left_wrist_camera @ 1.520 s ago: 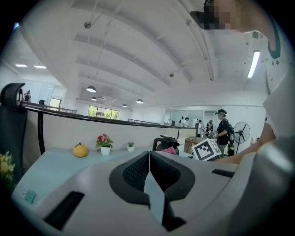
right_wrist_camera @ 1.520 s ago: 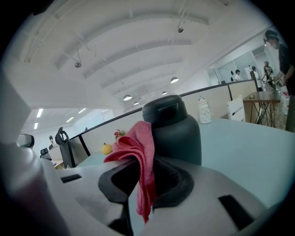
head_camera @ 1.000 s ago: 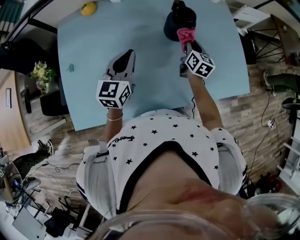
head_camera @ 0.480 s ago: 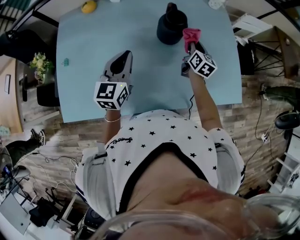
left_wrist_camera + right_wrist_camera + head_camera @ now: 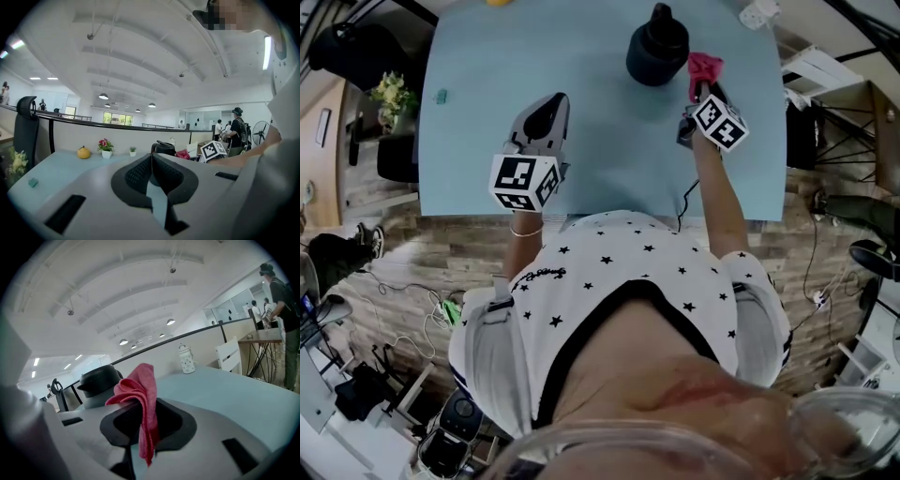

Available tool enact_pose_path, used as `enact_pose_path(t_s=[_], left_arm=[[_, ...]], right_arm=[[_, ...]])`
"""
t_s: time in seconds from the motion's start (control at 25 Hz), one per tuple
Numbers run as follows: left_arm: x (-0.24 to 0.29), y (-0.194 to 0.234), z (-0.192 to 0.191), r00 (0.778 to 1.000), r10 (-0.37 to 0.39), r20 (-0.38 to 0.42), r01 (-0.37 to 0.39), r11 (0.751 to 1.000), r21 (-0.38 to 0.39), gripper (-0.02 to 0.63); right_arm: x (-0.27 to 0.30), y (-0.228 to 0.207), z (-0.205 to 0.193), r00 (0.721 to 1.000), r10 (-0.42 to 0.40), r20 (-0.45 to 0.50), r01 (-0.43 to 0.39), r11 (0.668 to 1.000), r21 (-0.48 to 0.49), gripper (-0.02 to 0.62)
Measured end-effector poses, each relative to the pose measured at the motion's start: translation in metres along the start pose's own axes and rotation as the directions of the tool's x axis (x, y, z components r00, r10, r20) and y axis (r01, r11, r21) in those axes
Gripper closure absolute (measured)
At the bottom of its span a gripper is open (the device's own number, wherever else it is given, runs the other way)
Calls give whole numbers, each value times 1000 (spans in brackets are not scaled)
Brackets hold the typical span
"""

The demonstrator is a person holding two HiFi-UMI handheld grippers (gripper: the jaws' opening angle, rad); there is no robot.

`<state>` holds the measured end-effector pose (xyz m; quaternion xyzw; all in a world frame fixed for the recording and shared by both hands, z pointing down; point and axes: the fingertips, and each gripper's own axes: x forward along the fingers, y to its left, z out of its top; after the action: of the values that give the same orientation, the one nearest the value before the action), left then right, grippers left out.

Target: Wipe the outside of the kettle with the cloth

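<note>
Jaws clamped together on a crumpled pink-red cloth (image 5: 140, 394), the right gripper (image 5: 700, 87) holds it up just beside the squat black kettle (image 5: 657, 47), which stands on the pale blue table (image 5: 487, 84) immediately left of those jaws; whether cloth meets kettle is unclear. The left gripper (image 5: 151, 158), jaws closed tip to tip on nothing, is well apart, the kettle ahead to its right.

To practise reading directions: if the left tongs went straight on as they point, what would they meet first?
Probably the kettle, just right of the line of the left tongs; they could slip past its left.
</note>
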<state>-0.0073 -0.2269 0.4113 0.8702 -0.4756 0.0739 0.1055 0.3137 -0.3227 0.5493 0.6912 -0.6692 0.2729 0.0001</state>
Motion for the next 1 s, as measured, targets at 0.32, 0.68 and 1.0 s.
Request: enact_pose_path(t_s=[0.32,0.68,1.0], left_arm=[[3,3,2,1000,-20,1,20,1000,10,577],[-2,14,2,1000,-2,-4,2,1000,16,577],[-31,43,-9,995,91,-37,-91,996,7,577]], right_arm=[[-53,57,7,987,119,109,-118,993,-21,538],[-31,166,-74,938,334,-97,-343,935,-92,537],[22,172,-101,966,228,-121,-251,940,-230,538]])
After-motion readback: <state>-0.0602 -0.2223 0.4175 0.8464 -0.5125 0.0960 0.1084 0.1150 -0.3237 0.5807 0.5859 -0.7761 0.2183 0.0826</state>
